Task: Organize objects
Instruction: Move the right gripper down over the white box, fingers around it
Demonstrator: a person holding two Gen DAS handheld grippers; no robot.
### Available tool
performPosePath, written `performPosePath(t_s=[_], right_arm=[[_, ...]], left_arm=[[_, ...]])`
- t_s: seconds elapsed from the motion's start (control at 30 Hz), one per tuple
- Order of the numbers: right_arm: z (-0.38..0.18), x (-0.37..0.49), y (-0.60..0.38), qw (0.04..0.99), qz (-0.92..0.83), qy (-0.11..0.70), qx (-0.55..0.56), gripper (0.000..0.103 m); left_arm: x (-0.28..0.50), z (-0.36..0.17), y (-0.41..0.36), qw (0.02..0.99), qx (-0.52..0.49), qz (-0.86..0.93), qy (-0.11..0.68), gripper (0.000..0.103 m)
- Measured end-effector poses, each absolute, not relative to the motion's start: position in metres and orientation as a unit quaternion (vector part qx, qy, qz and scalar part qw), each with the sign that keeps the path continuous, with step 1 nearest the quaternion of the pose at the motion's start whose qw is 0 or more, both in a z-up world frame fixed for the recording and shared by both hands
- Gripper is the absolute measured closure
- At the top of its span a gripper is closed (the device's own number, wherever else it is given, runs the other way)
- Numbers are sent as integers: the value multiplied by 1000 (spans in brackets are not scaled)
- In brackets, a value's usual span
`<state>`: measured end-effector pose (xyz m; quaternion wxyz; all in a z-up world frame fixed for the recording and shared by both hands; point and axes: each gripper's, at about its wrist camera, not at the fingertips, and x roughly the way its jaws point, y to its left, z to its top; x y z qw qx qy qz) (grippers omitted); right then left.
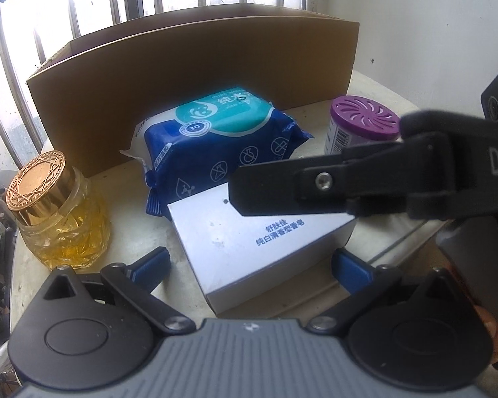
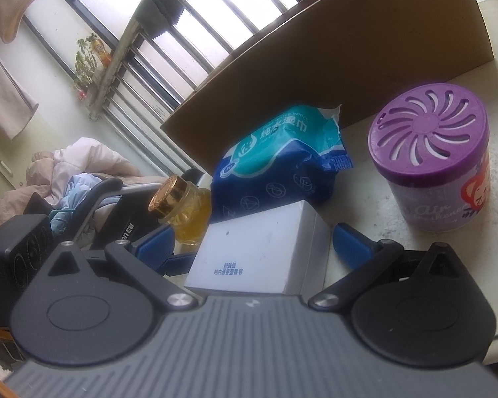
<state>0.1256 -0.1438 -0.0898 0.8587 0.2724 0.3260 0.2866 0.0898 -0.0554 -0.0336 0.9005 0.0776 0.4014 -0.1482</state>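
Note:
A white soap box (image 1: 259, 245) (image 2: 259, 252) lies flat on the pale table (image 1: 129, 195). My left gripper (image 1: 252, 267) is open, its blue fingertips either side of the box's near end. My right gripper (image 2: 254, 243) is also open and straddles the same box from the right; one of its black fingers (image 1: 282, 192) reaches across over the box top. Behind the box lies a blue wet-wipes pack (image 1: 222, 139) (image 2: 279, 159). An amber glass bottle (image 1: 59, 212) (image 2: 186, 209) with a gold cap stands to the left, and a purple-lidded air freshener (image 1: 365, 122) (image 2: 431, 159) to the right.
An open cardboard box (image 1: 199, 76) (image 2: 348, 49) stands at the back of the table, against a barred window. The table edge curves close by the bottle on the left. A white wall rises at the right. Clothes (image 2: 76, 165) are piled beyond the table's left side.

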Motion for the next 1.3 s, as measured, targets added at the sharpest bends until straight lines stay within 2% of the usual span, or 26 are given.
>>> performPosePath(t_s=[0.37, 0.9, 1.23, 1.3], right_arm=[[-88, 127, -146, 853, 296, 332, 273, 1], [-88, 125, -145, 852, 300, 333, 272, 1], [-87, 125, -145, 851, 296, 335, 276, 1], [-87, 126, -147, 848, 293, 340, 283, 1]], left_arm=[[100, -29, -60, 895, 76, -136, 419, 0], [107, -28, -57, 890, 97, -188, 403, 0], [107, -33, -33, 900, 38, -219, 375, 0], [87, -34, -41, 902, 33, -218, 371, 0]])
